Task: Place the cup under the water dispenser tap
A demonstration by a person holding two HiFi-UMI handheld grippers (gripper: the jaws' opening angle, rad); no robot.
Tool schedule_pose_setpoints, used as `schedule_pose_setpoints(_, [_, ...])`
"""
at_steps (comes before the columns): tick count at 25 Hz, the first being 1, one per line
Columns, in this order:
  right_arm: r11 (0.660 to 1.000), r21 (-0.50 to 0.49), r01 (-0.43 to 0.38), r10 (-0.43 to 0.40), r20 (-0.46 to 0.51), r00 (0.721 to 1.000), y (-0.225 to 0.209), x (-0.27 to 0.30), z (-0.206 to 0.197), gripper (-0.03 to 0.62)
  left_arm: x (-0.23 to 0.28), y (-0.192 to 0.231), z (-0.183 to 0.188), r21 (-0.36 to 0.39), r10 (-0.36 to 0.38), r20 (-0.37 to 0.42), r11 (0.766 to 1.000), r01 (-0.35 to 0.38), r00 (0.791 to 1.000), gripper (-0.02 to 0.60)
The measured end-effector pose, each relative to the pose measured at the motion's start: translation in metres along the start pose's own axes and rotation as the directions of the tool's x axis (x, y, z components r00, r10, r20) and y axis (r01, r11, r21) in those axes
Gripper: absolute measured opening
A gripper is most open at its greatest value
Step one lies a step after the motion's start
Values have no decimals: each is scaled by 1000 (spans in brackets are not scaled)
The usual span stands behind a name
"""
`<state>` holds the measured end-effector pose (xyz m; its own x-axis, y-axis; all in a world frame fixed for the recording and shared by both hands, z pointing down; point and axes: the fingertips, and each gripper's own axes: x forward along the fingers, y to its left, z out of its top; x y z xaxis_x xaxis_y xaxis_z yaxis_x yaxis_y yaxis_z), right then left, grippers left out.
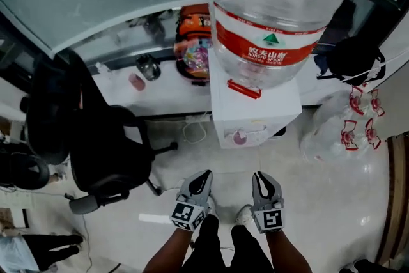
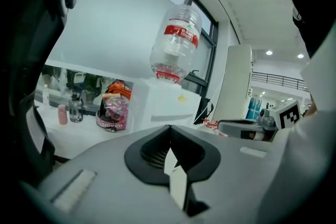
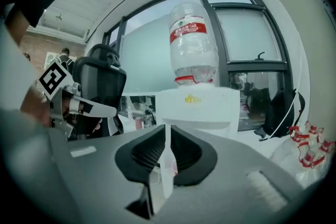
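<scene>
A white water dispenser [image 1: 252, 109] carries a big clear bottle [image 1: 275, 3] with a red label. A small pink cup [image 1: 239, 137] stands in the recess under its taps. Both grippers hover over the floor a little in front of the dispenser, apart from it. My left gripper [image 1: 205, 174] is shut with nothing between its jaws, and so is my right gripper [image 1: 259, 175]. In the left gripper view the jaws [image 2: 169, 127] meet below the dispenser [image 2: 163, 105]. In the right gripper view the gripper [image 3: 167, 127] points at the dispenser [image 3: 199, 105], and the pink cup [image 3: 172, 166] shows through the gap.
A black office chair [image 1: 96, 137] stands to the left of the dispenser. Behind it runs a white counter [image 1: 160, 91] with an orange helmet [image 1: 195, 48], a dark bottle [image 1: 148, 66] and a pink tumbler [image 1: 137, 81]. Empty water bottles [image 1: 345, 131] and a black bag [image 1: 354, 61] are at the right.
</scene>
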<state>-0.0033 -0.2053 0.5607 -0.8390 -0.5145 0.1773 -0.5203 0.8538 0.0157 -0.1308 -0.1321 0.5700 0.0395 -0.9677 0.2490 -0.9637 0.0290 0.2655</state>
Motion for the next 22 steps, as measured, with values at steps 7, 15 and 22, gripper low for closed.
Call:
schedule_pose_setpoints(7, [999,-35,-28,26,-35,999,17,-31,64,2,-33,-28,73,90,-55,19,994,53,998,15])
schedule_pose_setpoints(15, [998,-63,2,-1,17,1000,10,-32,133,2,-46,-35,111,55,-58,50,997,56,997,15])
schedule_pose_setpoints(22, [996,-90,-1,7,66,998,6,-34,175,2,-63,-52,155,145,-72,118,988,55,990,15])
